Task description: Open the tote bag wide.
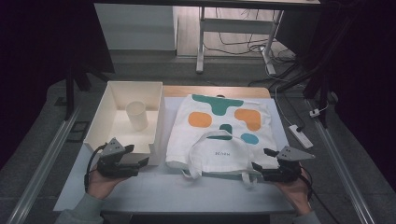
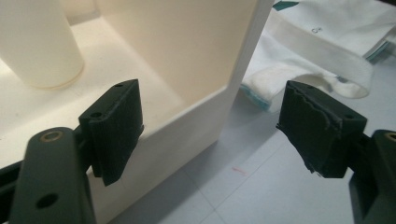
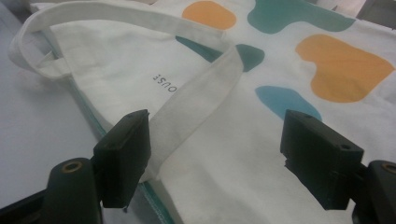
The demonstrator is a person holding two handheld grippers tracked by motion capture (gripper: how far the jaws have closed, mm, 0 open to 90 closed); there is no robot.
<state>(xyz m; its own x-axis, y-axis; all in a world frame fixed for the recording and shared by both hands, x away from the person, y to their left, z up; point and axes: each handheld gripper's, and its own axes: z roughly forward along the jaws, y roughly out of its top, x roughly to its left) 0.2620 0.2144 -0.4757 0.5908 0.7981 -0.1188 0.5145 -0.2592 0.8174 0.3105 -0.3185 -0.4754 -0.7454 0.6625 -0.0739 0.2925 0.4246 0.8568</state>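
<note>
- My right gripper (image 1: 262,158) hovers at the near right corner of the tote bag (image 1: 219,135), its jaws spread wide with nothing pinched; in the right gripper view they straddle the bag's near edge, and one handle strap (image 3: 196,100) lies between them, running under the left jaw.
- My left gripper (image 1: 142,162) sits by the near right corner of the white box (image 1: 105,109), jaws parted as well and gripping nothing; in the left gripper view that corner stands between them.
- The bag lies flat on the table (image 1: 154,191), right of centre, just beside the box, its mouth and handles toward me and its orange and teal patches facing up.
- I judge the work barely begun: the bag is unopened and unlifted, and neither gripper has a hold yet.
- Left to do, as I read it: catch the strap or the bag's edge, and only then handle the bag.
- The box, at the table's left side, is open-topped and holds one white cup (image 1: 137,115) standing upright near its far end; the rest of its floor looks bare.
- Whether the bag holds anything I cannot tell; it looks flat.
</note>
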